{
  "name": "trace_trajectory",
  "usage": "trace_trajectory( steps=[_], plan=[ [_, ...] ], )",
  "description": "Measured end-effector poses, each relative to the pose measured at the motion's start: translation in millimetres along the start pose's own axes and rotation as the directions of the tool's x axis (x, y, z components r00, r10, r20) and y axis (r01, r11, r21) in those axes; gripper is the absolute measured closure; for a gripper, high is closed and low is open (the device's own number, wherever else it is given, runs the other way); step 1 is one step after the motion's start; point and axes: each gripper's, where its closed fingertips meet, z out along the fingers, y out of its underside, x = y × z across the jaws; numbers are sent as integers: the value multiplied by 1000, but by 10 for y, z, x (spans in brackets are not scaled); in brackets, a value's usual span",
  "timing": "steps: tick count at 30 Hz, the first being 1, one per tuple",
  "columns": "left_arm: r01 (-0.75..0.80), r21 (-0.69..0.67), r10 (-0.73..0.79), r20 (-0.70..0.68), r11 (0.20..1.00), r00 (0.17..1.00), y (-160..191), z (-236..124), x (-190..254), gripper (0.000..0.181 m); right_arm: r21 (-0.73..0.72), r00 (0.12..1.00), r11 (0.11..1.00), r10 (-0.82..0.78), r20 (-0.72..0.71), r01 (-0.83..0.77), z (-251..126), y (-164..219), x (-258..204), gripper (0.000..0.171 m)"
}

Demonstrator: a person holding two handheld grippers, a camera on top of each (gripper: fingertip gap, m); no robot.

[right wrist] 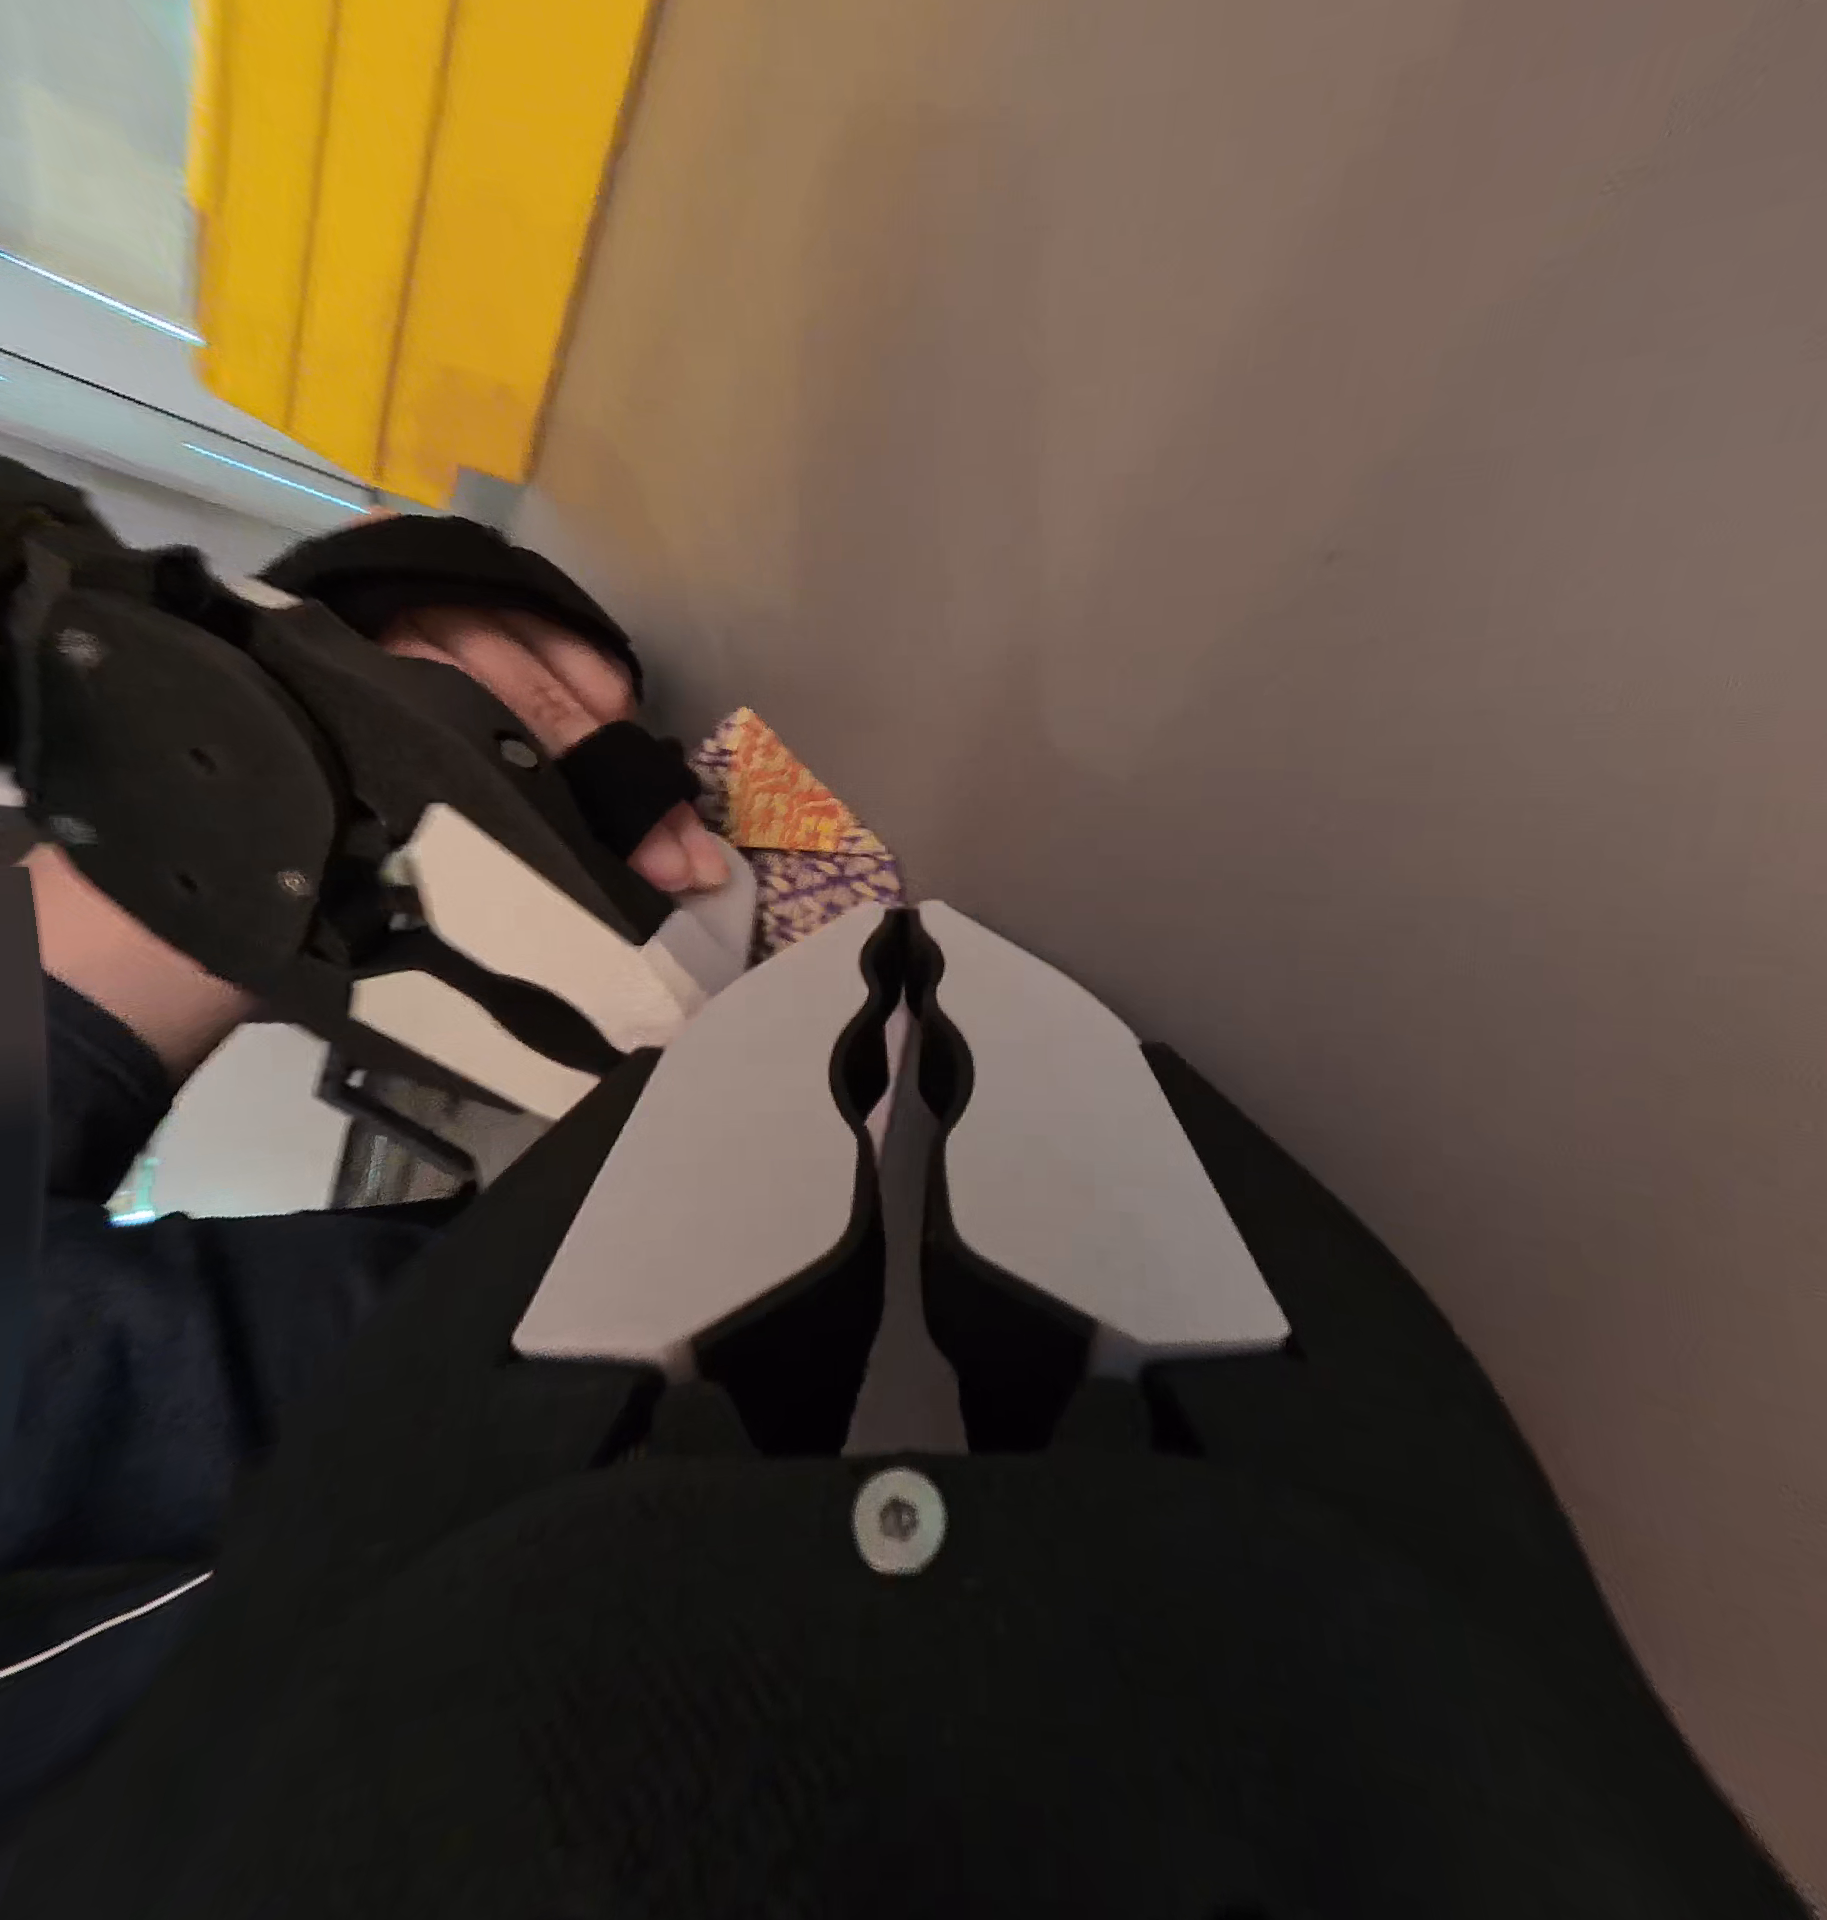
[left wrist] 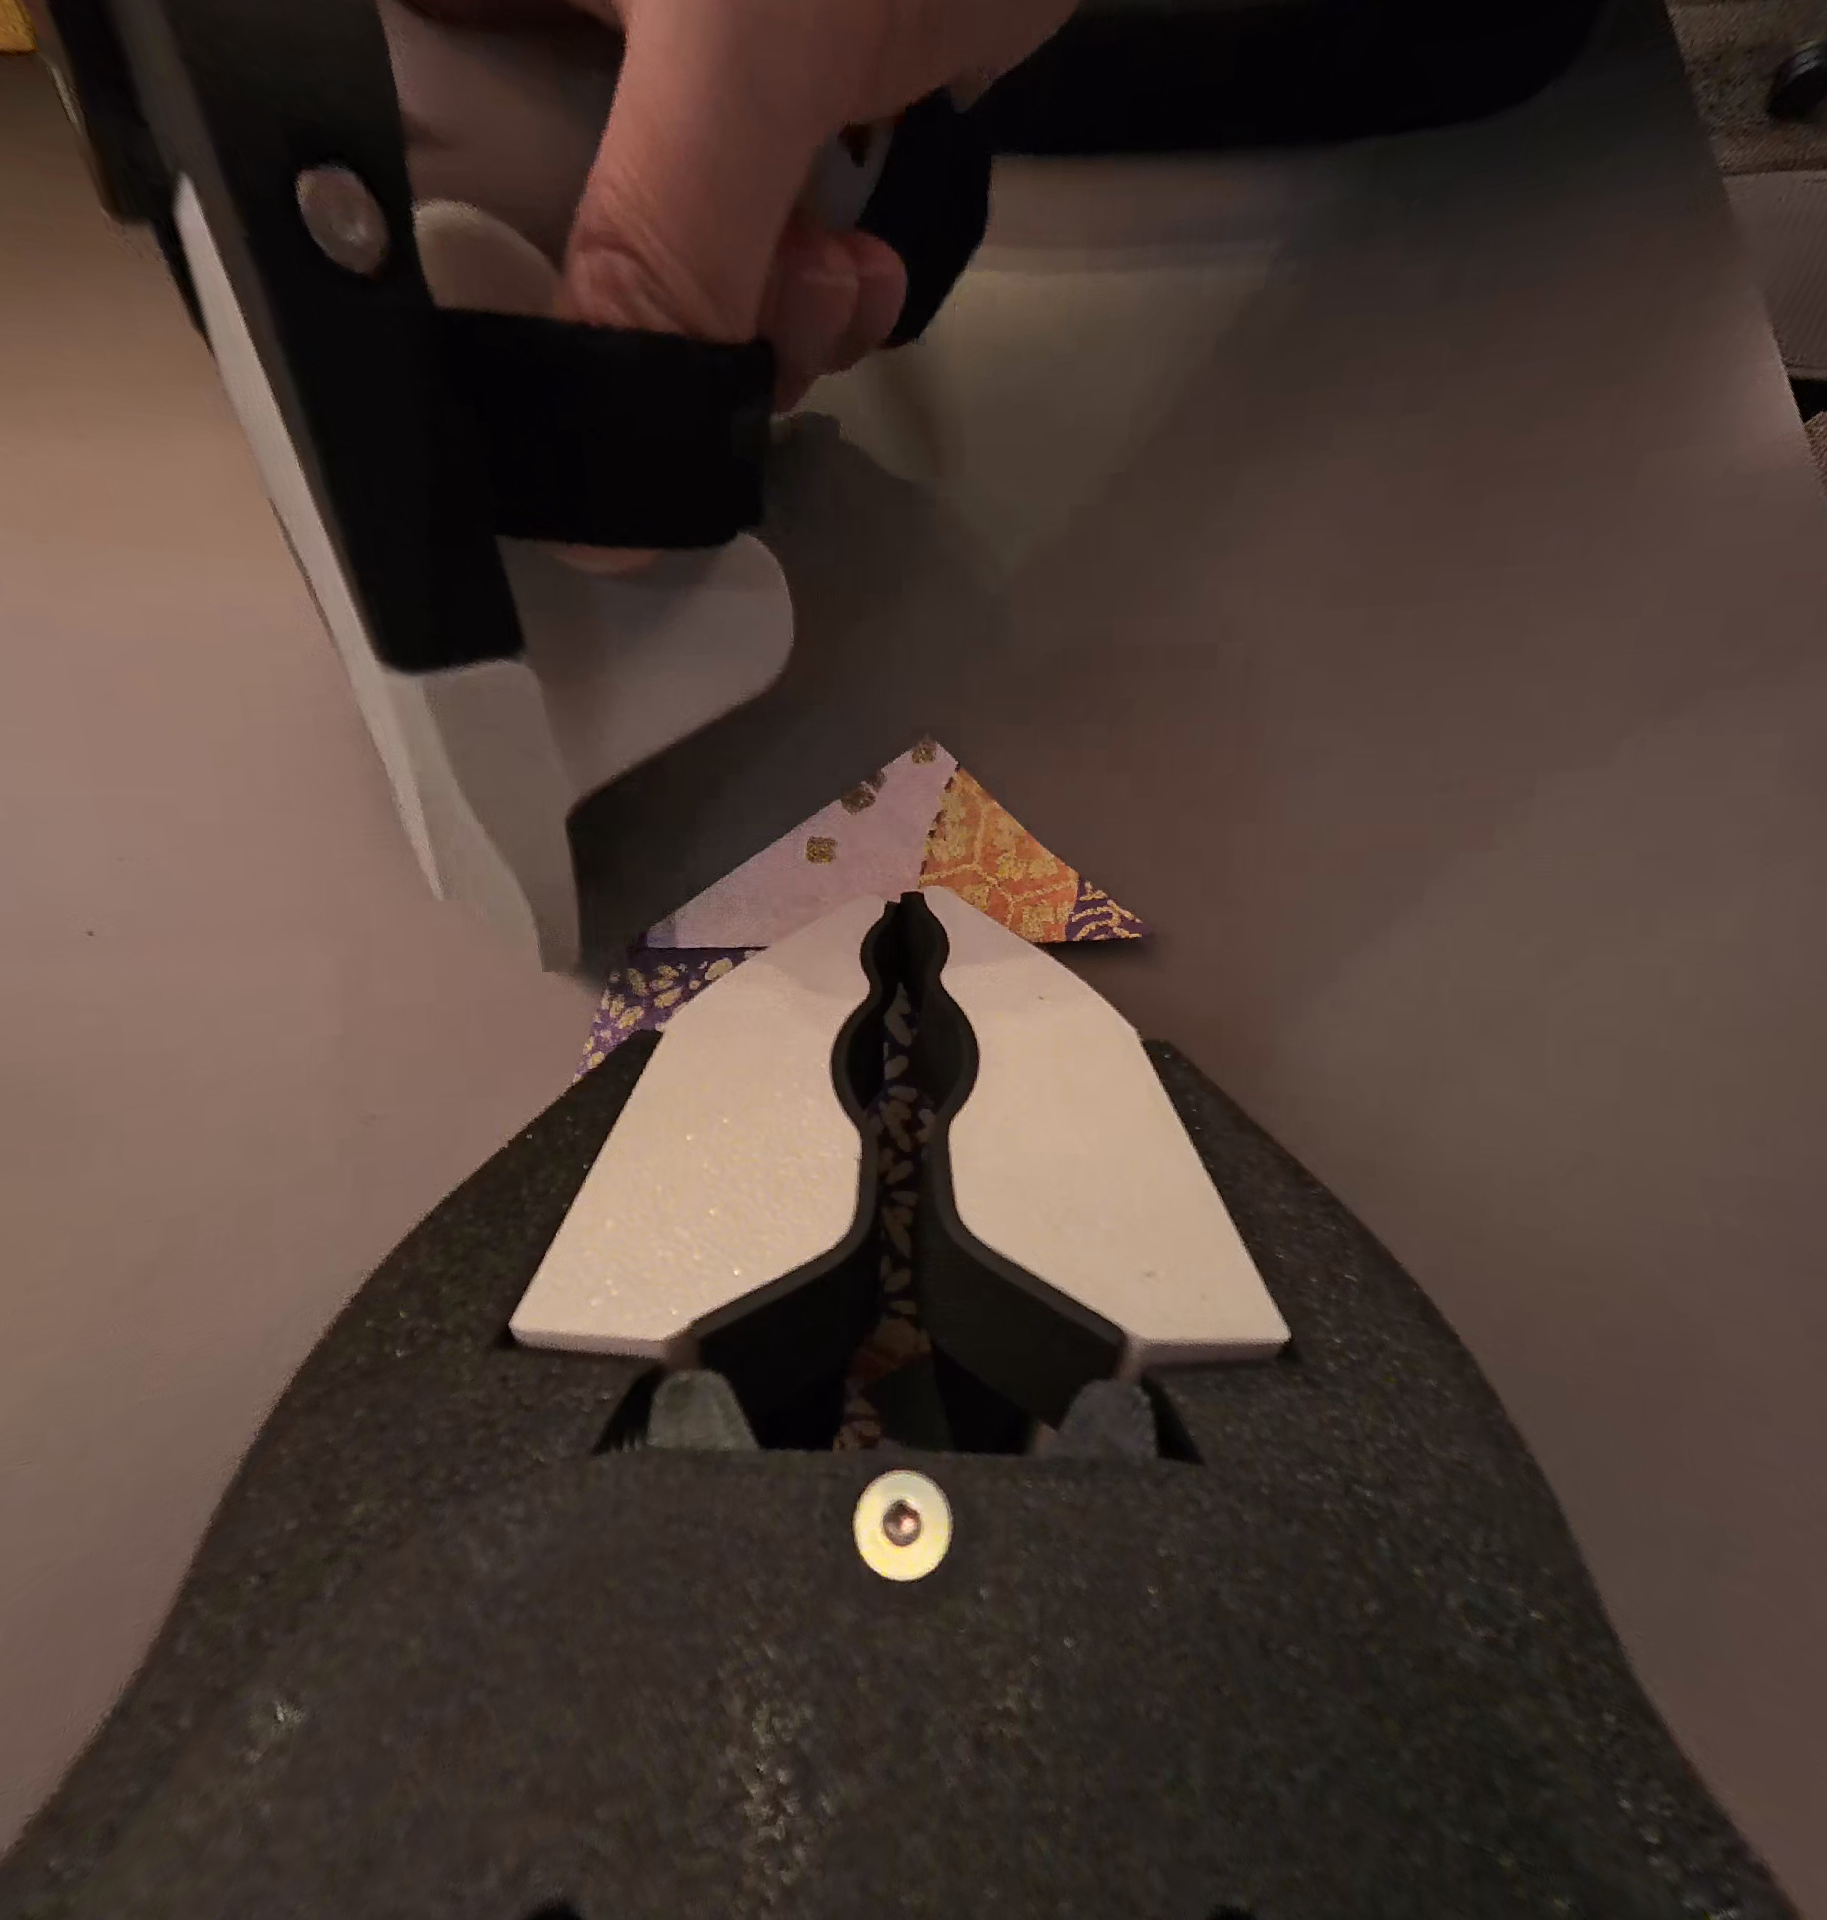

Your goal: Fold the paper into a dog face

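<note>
The folded paper (left wrist: 992,852) is a triangle patterned in lilac, orange and purple with gold, and it lies on the grey table (left wrist: 1408,935). My left gripper (left wrist: 904,916) is shut and rests on top of the paper, which shows through the slit between its fingers. My right gripper (right wrist: 904,920) is shut at the paper's left corner, and a thin white sliver of paper shows between its pads. In the left wrist view the right gripper comes down from the upper left onto that corner (left wrist: 587,935). In the right wrist view the paper (right wrist: 784,810) lies just beyond the tips, and the left gripper (right wrist: 535,935) is beside it.
A person's hands hold both grippers: one hand (left wrist: 743,208) shows in the left wrist view, the other (right wrist: 535,675) in the right wrist view. A yellow panel (right wrist: 389,229) stands past the table's far edge. The table's right edge (left wrist: 1740,312) drops off to a carpeted floor. The gap from one gripper's tips to the other's is roughly 6 centimeters.
</note>
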Motion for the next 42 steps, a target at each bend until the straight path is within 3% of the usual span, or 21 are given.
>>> trace_trajectory(
  steps=[1,3,7,9,13,18,21,25,27,42],
  plan=[
    [0,-1,0,1,1000,1000,-1,0,-1,181,22,998,1000,18,53,-20,-35,-29,-79,170],
    [1,-2,-1,1,1000,1000,-1,-1,-3,181,12,994,999,42,100,-44,-66,-11,-162,170],
    [-1,-5,1,-4,1000,1000,1,0,-2,180,-99,1000,995,-6,10,7,91,169,-83,169],
    [-7,-10,7,0,1000,1000,1,-1,-3,180,-85,1000,996,0,10,1,112,122,-81,169],
    [-4,-9,4,2,1000,1000,2,-1,-2,181,-18,988,995,-96,-124,95,24,-51,85,170],
    [11,15,-11,1,1000,1000,1,-2,-4,181,-14,997,1000,-4,77,5,-120,240,-257,170],
    [15,20,-15,-2,1000,1000,1,-2,-5,181,-87,1000,996,-10,-3,10,-126,550,-192,170],
    [19,12,-19,-5,1000,1000,3,-3,-5,181,-74,1000,997,0,12,1,-159,611,-257,170],
    [12,6,-12,6,1000,1000,3,-2,-5,181,-119,998,992,-43,-52,36,-164,717,-229,168],
    [6,-14,-6,44,1000,999,3,4,-8,181,-163,970,982,-126,-208,92,-209,754,-226,170]
  ],
)
